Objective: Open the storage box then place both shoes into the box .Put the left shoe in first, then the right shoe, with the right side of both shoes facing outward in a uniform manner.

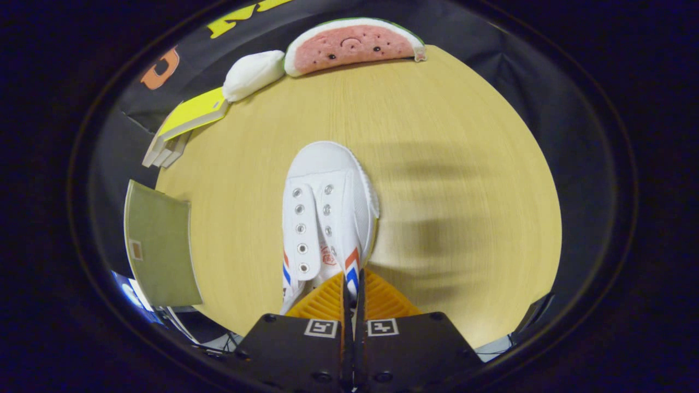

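The jaws (351,295) are nearly closed, pinching the side wall of a white canvas shoe with red and blue stripes (327,210) near its heel. The shoe points away from the fingers, above the round pale wooden desk (437,136). Beyond lie a yellow book (191,114), a white plush (252,73) and a watermelon-slice plush toy (352,46).

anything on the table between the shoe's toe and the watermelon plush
Nothing: in the gripper view, bare wooden table runs from the white shoe, which the tool grips, to the watermelon plush.
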Available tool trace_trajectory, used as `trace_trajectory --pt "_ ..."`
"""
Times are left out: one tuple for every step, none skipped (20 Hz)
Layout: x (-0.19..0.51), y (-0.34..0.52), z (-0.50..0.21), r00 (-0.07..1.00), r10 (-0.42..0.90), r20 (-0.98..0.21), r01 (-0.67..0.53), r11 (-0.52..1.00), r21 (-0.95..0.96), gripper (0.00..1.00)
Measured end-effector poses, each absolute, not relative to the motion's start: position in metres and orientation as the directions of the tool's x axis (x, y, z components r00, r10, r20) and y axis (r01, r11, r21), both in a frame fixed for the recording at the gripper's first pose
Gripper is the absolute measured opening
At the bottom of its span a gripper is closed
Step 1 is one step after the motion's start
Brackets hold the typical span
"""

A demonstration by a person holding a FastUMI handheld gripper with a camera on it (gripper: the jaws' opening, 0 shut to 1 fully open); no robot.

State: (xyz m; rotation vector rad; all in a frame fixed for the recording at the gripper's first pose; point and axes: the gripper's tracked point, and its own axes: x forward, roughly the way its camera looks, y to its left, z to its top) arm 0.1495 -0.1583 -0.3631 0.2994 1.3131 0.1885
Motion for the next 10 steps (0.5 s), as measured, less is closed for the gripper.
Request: trace_trajectory --pt "0.141 -0.154 -0.357 0.249 0.314 -0.916 0.036 0.942 0.333 0.06" --pt "0.132 -0.149 -0.35 0.251 0.329 -0.91 0.042 0.936 0.35 0.06" --pt "0.125 -0.142 -0.342 0.254 0.343 -0.904 0.045 0.93 0.366 0.06" --pt "0.118 -0.135 -0.332 0.261 0.351 -0.899 0.043 0.926 0.374 0.06" --pt "0.114 -0.128 -0.322 0.274 0.354 -0.894 0.036 0.925 0.377 0.06" --pt "0.107 -0.12 -0.308 0.29 0.353 -0.889 0.033 0.925 0.378 0.06" --pt "0.101 -0.11 -0.293 0.305 0.354 -0.884 0.035 0.924 0.381 0.06" --pt "0.094 -0.099 -0.277 0.32 0.354 -0.879 0.043 0.921 0.387 0.06" --pt "0.086 -0.085 -0.26 0.334 0.36 -0.871 0.039 0.918 0.394 0.06" --pt "0.079 -0.071 -0.24 0.35 0.365 -0.863 0.032 0.916 0.4 0.06"
